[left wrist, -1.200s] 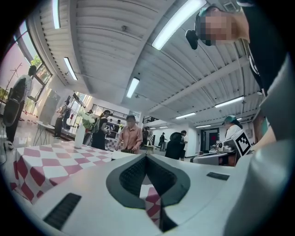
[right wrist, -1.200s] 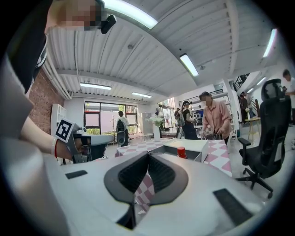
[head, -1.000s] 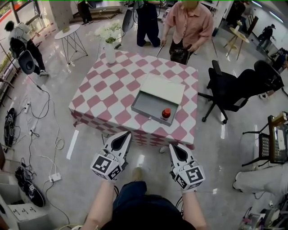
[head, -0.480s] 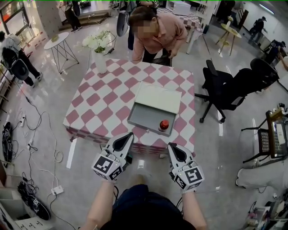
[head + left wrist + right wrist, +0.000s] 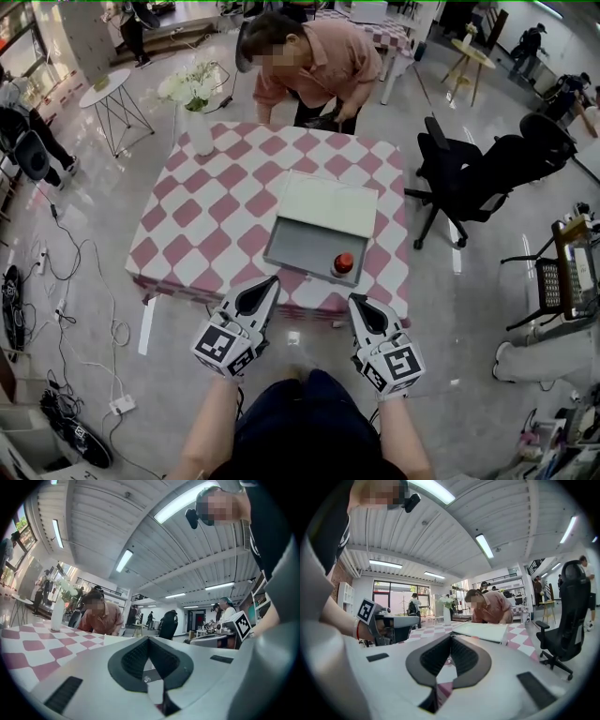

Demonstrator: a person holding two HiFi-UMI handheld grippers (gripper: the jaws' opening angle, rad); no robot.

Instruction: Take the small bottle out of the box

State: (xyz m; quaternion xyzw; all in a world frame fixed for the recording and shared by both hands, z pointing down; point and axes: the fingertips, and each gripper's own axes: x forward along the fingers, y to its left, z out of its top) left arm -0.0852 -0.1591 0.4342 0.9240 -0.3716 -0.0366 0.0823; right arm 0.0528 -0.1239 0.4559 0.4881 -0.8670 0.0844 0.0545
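No lettering, brand, number or sign can be read on anything in view.

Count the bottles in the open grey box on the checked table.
1. The small red-capped bottle stands in the near right corner of the shallow grey open box. The rest of its floor looks bare, and nothing seems hidden.

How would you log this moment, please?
phase: pre-grasp | small bottle: in box | left hand-held gripper: shut, empty | right hand-held gripper: shut, empty
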